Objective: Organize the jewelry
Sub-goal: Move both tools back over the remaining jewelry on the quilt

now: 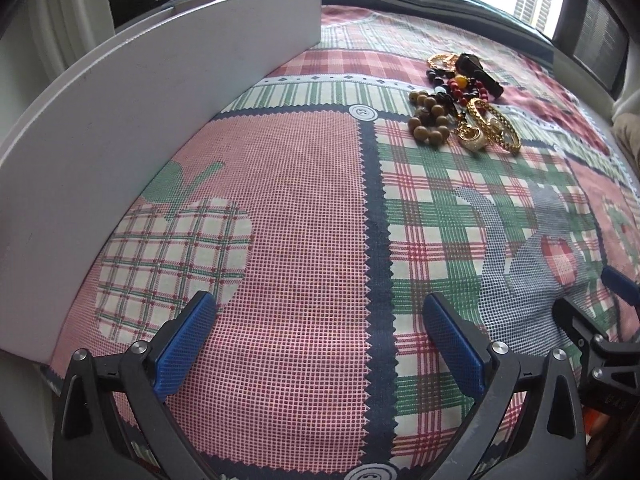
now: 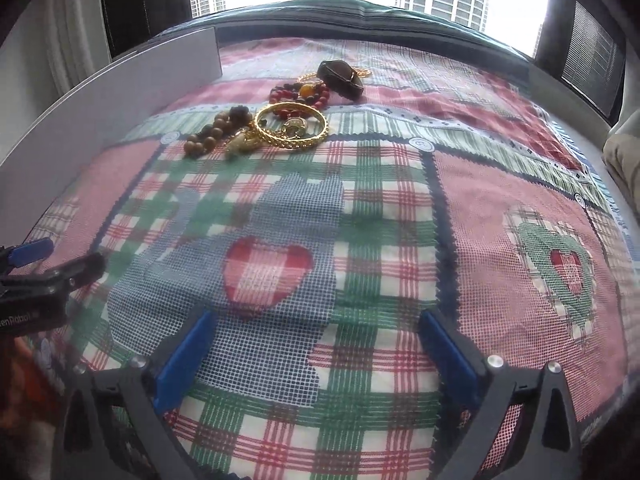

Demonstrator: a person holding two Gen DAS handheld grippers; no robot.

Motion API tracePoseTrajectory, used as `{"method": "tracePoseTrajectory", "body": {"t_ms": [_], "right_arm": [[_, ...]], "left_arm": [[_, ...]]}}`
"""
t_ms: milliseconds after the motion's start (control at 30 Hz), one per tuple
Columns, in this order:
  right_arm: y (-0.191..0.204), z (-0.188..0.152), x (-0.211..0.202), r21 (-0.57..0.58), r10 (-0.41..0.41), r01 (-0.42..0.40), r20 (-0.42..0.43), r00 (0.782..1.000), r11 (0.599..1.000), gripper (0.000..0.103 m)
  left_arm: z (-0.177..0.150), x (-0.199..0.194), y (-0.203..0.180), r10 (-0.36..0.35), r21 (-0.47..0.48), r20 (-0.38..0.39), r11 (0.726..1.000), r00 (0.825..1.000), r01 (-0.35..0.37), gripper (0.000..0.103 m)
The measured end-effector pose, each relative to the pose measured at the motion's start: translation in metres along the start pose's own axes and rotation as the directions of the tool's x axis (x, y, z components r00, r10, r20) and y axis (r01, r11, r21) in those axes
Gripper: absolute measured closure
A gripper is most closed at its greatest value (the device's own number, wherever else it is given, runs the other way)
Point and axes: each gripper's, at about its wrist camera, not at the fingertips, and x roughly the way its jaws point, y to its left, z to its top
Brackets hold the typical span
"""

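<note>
A heap of jewelry lies far ahead on the patchwork cloth: a brown wooden bead bracelet [image 1: 429, 120] [image 2: 208, 136], gold bangles [image 1: 494, 122] [image 2: 294, 126], red and dark beads [image 1: 464, 86] [image 2: 300, 94] and a dark stone pendant [image 1: 478, 70] [image 2: 340, 76]. My left gripper [image 1: 320, 310] stands open over a pink square of the cloth, nothing between its blue pads. My right gripper [image 2: 318, 326] is open too, hovering over the blue cat patch with the red heart. Each gripper shows at the edge of the other's view, the right one [image 1: 592, 320], the left one [image 2: 44, 264].
A white flat board [image 1: 132, 120] [image 2: 120, 88] stands along the left side of the table. The checked cloth [image 1: 304, 220] covers the table, with bare cloth between grippers and heap. A window with tall buildings is behind; a pale cushion [image 2: 624, 152] sits at the right edge.
</note>
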Motion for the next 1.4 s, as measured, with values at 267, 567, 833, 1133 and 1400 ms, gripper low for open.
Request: {"method": "tracePoseTrajectory", "body": {"t_ms": [267,567,833,1133,1400], "right_arm": [[0.002,0.002,0.001,0.039,-0.027,0.028,-0.032,0.999,0.999,0.0],[0.002,0.002,0.002,0.027,-0.023,0.024,-0.036,0.999,0.999,0.0],[0.002,0.001,0.001,0.021,-0.02,0.021,-0.033,0.999,1.0,0.0],[0.002,0.0,0.0,0.014,-0.018,0.018,-0.021,1.0,1.0,0.0],[0.002,-0.002,-0.001,0.014,-0.016,0.016,-0.004,1.0,1.0,0.0]], "left_arm": [[-0.002,-0.001,0.0,0.006,-0.014,0.006,1.0,1.0,-0.006,0.001],[0.0,-0.001,0.001,0.007,-0.016,-0.001,1.0,1.0,-0.007,0.001],[-0.009,-0.005,0.001,-0.008,0.004,0.07,1.0,0.998,0.008,0.001],[-0.012,-0.005,0.002,-0.037,0.042,0.096,0.999,0.995,0.033,0.001],[-0.007,-0.005,0.002,-0.057,0.05,0.065,0.997,0.996,0.053,0.001]]}}
